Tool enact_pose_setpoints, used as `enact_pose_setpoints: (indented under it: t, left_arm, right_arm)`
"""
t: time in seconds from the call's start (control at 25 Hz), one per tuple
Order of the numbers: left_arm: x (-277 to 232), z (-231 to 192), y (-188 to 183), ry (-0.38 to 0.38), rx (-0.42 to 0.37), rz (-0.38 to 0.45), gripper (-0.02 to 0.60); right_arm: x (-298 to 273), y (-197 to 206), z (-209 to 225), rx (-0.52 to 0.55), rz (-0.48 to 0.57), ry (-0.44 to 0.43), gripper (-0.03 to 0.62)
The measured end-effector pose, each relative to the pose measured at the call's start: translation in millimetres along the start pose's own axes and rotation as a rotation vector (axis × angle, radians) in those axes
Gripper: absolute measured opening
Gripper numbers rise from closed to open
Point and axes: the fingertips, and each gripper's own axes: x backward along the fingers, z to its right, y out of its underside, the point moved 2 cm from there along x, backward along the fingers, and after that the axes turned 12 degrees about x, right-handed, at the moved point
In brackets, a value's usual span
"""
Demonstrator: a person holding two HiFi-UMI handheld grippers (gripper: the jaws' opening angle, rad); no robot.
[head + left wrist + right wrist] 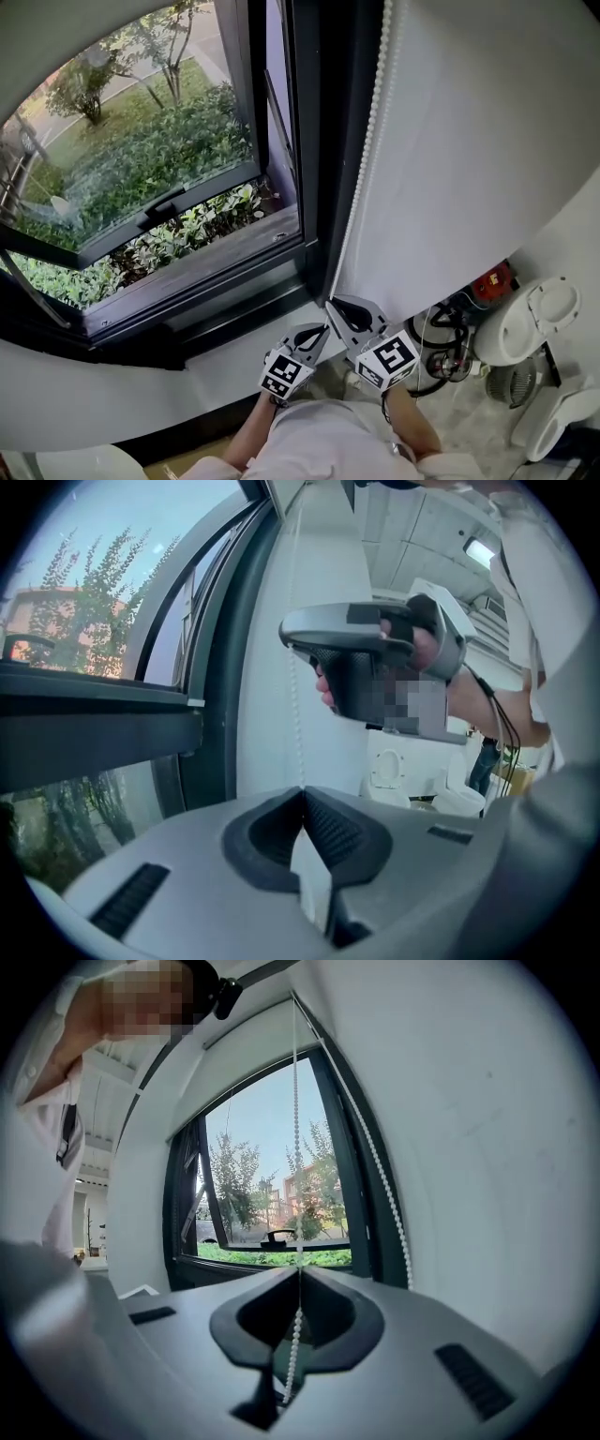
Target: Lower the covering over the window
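Note:
A white bead chain hangs down the dark window frame beside the glass. My right gripper is shut on this chain; in the right gripper view the chain runs straight up from between the closed jaws, with its second strand to the right. My left gripper sits just below and left of it, shut. In the left gripper view the chain drops past the right gripper into the left gripper at its closed tip. I cannot make out the covering itself.
The window sash is tilted open outward, with shrubs beyond it. A white wall rises to the right. White toilets, a red device and black cables crowd the floor at the lower right.

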Motion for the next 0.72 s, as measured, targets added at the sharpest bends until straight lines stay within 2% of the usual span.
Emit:
enact_pose_setpoints:
  t: [0.4, 0.6, 0.72]
  left_arm:
    - [-10, -14, 47, -0.012, 0.057, -0.034, 0.012]
    - [-7, -17, 50, -0.039, 0.048, -0.032, 0.014]
    - [3, -12, 32, -0.041, 0.041, -0.006, 0.015]
  right_arm:
    - [-3, 47, -11, -0.030, -0.093, -0.024, 0.000]
    - [-4, 51, -10, -0.026, -0.096, -0.020, -0.002]
    - [-4, 51, -7, -0.017, -0.099, -0.019, -0.001]
